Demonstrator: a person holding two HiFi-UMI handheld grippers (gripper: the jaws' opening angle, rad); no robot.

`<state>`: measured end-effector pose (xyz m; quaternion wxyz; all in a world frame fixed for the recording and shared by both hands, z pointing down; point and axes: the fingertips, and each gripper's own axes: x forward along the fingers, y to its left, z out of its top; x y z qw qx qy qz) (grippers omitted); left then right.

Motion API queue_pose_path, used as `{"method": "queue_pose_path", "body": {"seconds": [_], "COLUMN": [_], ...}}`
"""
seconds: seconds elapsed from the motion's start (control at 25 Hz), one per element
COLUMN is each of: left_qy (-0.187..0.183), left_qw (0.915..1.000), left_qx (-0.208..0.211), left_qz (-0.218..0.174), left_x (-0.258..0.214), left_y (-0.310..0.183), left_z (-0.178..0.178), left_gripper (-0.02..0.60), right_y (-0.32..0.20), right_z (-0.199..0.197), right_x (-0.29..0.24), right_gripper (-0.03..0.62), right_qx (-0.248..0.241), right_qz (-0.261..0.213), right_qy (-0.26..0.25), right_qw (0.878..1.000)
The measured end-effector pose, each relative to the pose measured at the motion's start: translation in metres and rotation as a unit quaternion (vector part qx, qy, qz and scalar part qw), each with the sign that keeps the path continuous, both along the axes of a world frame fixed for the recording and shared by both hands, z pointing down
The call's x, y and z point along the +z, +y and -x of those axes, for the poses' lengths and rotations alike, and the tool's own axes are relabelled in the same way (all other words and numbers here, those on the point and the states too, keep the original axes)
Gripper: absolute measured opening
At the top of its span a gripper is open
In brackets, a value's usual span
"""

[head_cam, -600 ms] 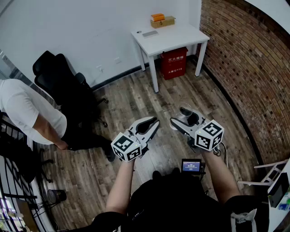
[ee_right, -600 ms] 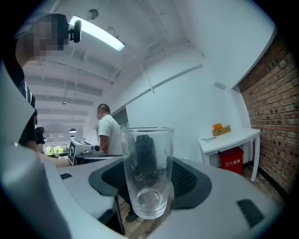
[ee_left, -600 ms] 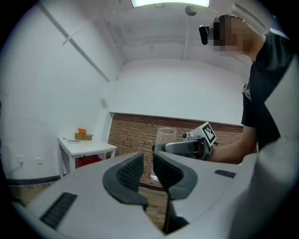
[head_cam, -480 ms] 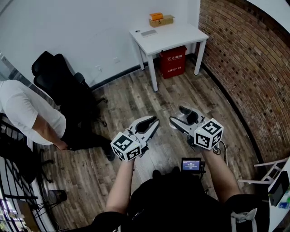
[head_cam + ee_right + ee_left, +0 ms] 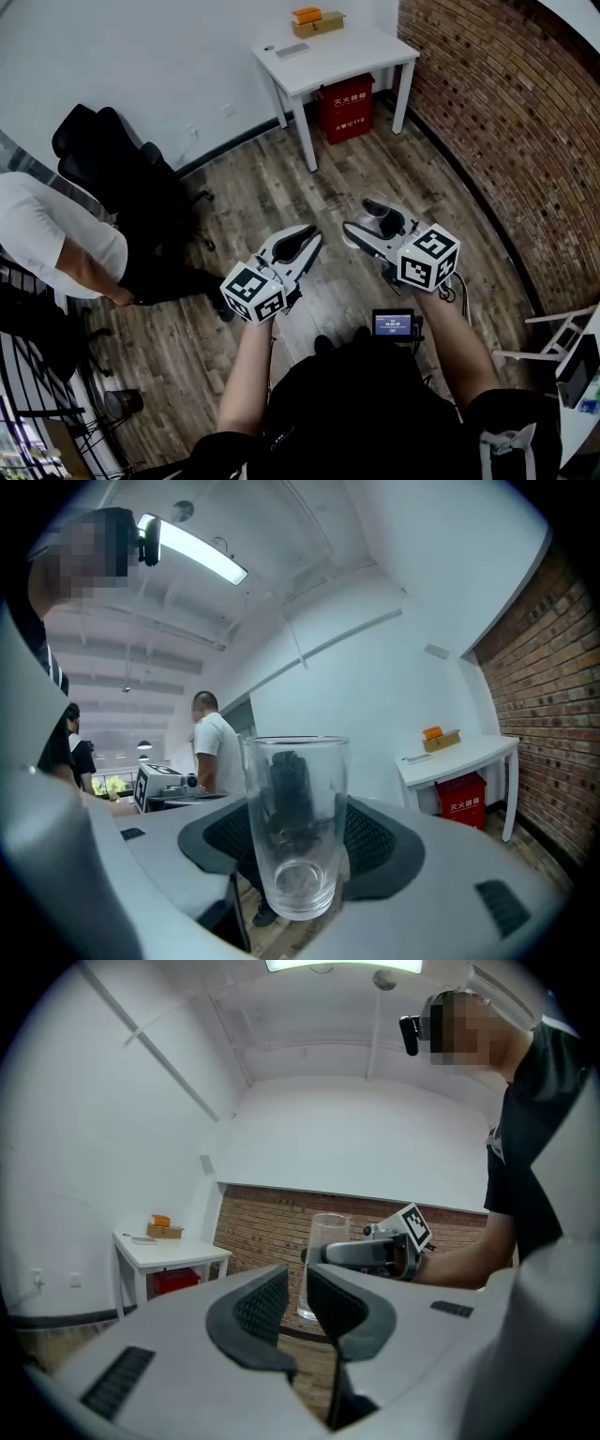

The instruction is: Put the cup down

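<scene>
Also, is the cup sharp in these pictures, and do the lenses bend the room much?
Right gripper view: the cup is sharp between the jaws, the lamp is blown out, the corners are black. Left gripper view: strong fisheye, straight lines bow, the cup is small but distinct beyond the shut jaws. Head view: the brick wall curves; light is even, nothing smeared.

- A white desk (image 5: 352, 54) stands at upper centre, with an orange box (image 5: 306, 15) at its far edge.
- A red box (image 5: 344, 103) sits under it.
- A black office chair (image 5: 108, 169) stands at upper left.
- A person in a white shirt (image 5: 42, 239) is at the left edge.
- A brick wall (image 5: 506, 122) fills the right side.
</scene>
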<state>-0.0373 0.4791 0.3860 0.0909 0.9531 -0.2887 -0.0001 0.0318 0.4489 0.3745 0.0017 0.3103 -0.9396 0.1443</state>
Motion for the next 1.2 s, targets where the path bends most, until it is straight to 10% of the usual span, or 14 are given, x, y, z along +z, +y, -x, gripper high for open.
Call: {"method": "queue_pose_path", "body": {"seconds": [1.2], "left_qy": [-0.02], "left_qw": [0.9996], "left_qx": [0.008], "left_qz": [0.017], "left_x": [0.018], "left_y": [-0.02], "left_z": [-0.072], "left_gripper": [0.054], "right_y": [-0.027], "right_z": [-0.075], "right_x": [0.022], "right_gripper": [0.287], "right_qx": [0.009], "right_qz": [0.018], "right_qy": [-0.015], "right_qw": [1.0]}}
